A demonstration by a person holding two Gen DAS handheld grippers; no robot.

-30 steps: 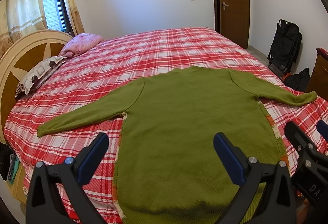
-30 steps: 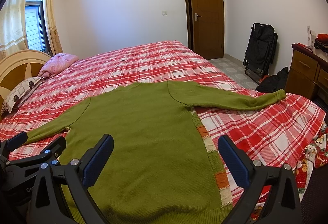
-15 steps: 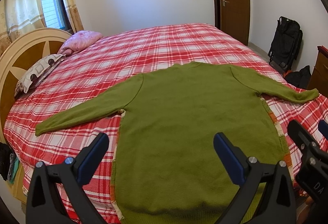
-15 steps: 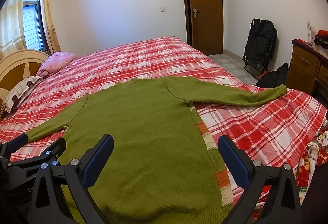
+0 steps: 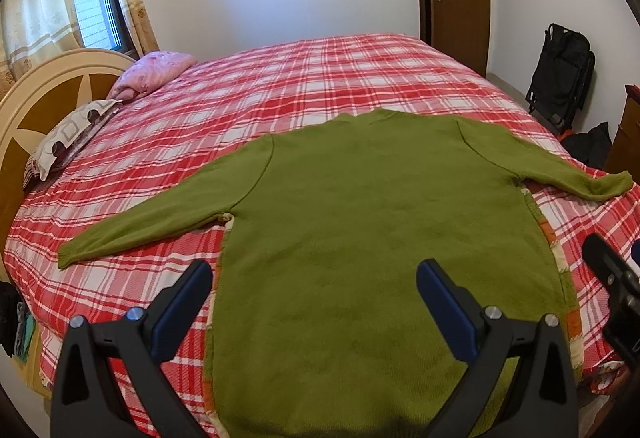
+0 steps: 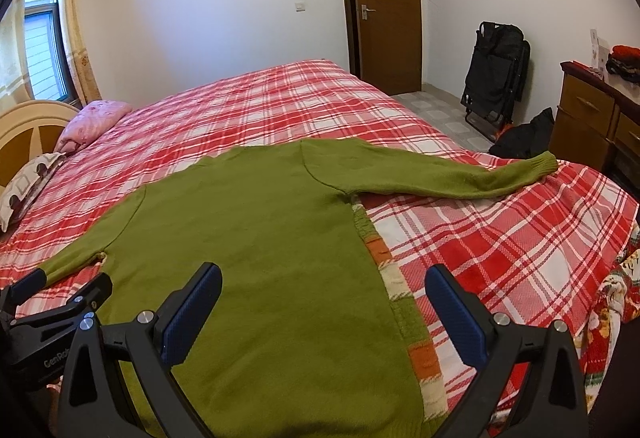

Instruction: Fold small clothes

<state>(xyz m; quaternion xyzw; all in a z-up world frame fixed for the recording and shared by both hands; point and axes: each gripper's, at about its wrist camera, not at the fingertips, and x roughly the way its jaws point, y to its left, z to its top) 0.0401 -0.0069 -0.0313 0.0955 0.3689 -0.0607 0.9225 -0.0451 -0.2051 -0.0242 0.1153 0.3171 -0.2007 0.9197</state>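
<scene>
The green sweater (image 5: 372, 238) lies flat on the bed (image 5: 304, 77), back side up, neckline toward the far edge, hem nearest the cameras. Both sleeves extend outward: one sleeve (image 5: 160, 213) toward the headboard (image 5: 24, 105), the other sleeve (image 6: 452, 173) toward the foot of the bed, its ribbed cuff close to the mattress edge. A patterned strip of orange, white and green (image 6: 404, 302) shows along both side seams of the sweater.

The left tongs (image 5: 314, 302) are spread wide and hold nothing. They are positioned above the lower part of the sweater body; the blue pad (image 5: 180, 310) on one side is over the plaid bedspread (image 5: 120, 278) beside the seam, the other over green knit.

The right tongs (image 6: 322, 312) are likewise spread wide and hold nothing. One pad is over the sweater, the other over the bedspread past the striped seam.

In the right wrist view, the body of the left tongs appears at the lower left edge and carries partial white lettering reading "GenRo"; the rest is cut off. No other writing is legible.

Two pillows (image 5: 152, 73) lie by the headboard. A wooden door (image 6: 384, 1), a folded black chair (image 6: 496, 69) and a wooden dresser (image 6: 588, 117) stand beyond the bed.
</scene>
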